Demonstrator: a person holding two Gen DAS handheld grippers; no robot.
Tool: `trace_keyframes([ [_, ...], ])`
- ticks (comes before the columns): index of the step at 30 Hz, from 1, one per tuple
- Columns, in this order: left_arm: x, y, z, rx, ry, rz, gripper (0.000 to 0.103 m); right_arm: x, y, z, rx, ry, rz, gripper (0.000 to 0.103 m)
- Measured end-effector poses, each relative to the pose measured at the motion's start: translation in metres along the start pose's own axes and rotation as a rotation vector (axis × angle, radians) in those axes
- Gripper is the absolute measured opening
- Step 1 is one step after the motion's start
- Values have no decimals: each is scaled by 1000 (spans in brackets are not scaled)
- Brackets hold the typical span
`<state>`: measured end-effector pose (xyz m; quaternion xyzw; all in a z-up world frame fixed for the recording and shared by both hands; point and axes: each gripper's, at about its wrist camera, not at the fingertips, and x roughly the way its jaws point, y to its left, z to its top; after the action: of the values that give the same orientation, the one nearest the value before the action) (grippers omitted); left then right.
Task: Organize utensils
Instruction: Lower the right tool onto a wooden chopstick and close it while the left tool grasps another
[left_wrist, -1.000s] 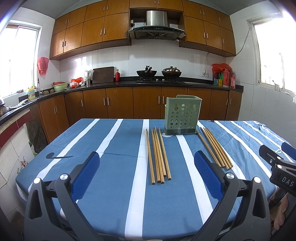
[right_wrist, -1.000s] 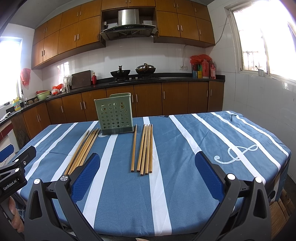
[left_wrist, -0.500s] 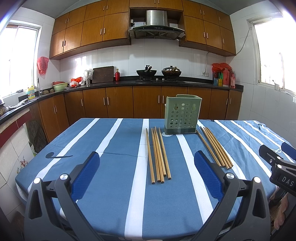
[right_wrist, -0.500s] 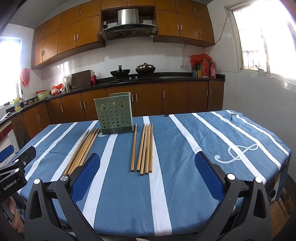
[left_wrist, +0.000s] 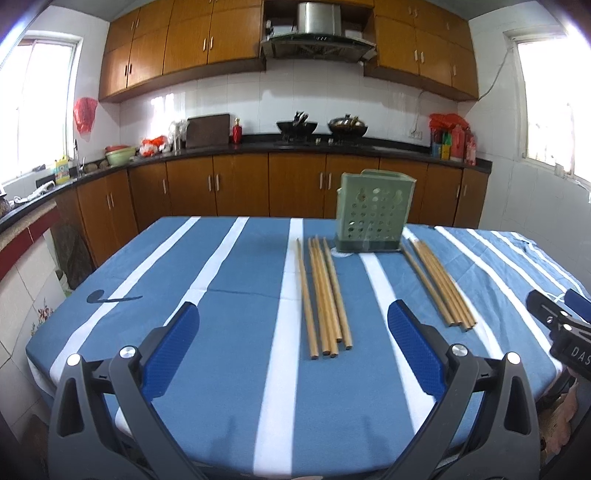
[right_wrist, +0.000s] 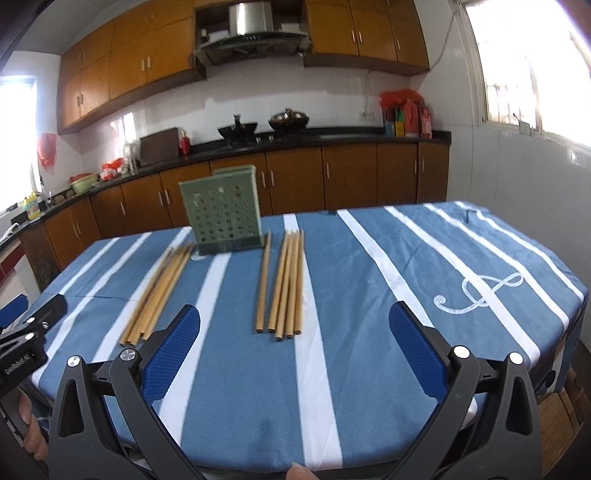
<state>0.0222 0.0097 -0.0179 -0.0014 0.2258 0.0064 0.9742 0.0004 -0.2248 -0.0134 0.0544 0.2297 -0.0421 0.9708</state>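
While two bundles of chopsticks are lying flat on the striped tablecloth (left_wrist: 207, 280), one left (left_wrist: 325, 295) and one right (left_wrist: 439, 284) of the green perforated holder (left_wrist: 373, 214), nothing is standing in it yet. Both the left gripper (left_wrist: 295, 350) and the right gripper (right_wrist: 295, 350) are hovering at the near edge, jaws spread wide and empty. Judgement: pinching one bundle near its close ends, then tipping it upright over the holder, is advisable. No obstruction is showing; the light holder may tip.
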Motion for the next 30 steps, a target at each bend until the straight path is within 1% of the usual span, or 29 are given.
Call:
trace_keyframes([
  [2, 11, 7, 5, -15, 30, 9, 99, 12, -4, 3, 15, 43, -12, 101],
  [3, 17, 10, 8, -22, 47, 14, 99, 20, -7, 6, 28, 67, -17, 98],
  [4, 24, 14, 10, -30, 72, 23, 99, 27, -10, 9, 40, 89, -22, 89],
  [5, 31, 17, 13, -34, 93, 30, 99, 36, -12, 11, 48, 114, -22, 83],
  [6, 40, 20, 16, -39, 117, 36, 99, 43, -15, 13, 52, 134, -20, 73],
  [7, 48, 23, 18, -43, 137, 45, 99, 57, -17, 16, 61, 180, -19, 62],
  [8, 57, 25, 19, -44, 162, 60, 99, 67, -20, 16, 68, 204, -15, 58],
  [9, 65, 27, 21, -44, 181, 69, 99, 77, -22, 18, 79, 235, -5, 50],
  [10, 73, 30, 22, -44, 201, 73, 99, 90, -24, 19, 97, 277, 21, 46],
  [11, 79, 32, 23, -47, 213, 69, 98, 100, -24, 20, 112, 305, 44, 36],
  [13, 91, 36, 25, -54, 237, 51, 89, 117, -25, 21, 122, 343, 69, 26],
  [14, 96, 37, 26, -58, 249, 43, 86, 126, -23, 21, 122, 360, 77, 24],
  [16, 110, 41, 27, -77, 282, 15, 76, 138, -21, 22, 123, 387, 87, 20],
  [17, 116, 43, 28, -85, 296, 4, 74, 145, -23, 23, 125, 397, 96, 19],
  [19, 130, 43, 31, -96, 327, -23, 68, 154, -21, 23, 118, 420, 92, 18],
  [21, 140, 41, 33, -93, 347, -52, 63, 162, -21, 22, 112, 447, 94, 14],
  [22, 144, 39, 34, -88, 355, -62, 60, 164, -20, 22, 107, 437, 96, 11],
  [23, 149, 35, 34, -74, 365, -73, 58, 165, -19, 21, 91, 437, 81, 11],
  [24, 153, 33, 34, -61, 373, -81, 55, 166, -19, 21, 84, 443, 75, 8],
  [30, 172, 19, 30, -25, 436, -146, 38, 165, -25, 22, 60, 428, 48, 8],
])
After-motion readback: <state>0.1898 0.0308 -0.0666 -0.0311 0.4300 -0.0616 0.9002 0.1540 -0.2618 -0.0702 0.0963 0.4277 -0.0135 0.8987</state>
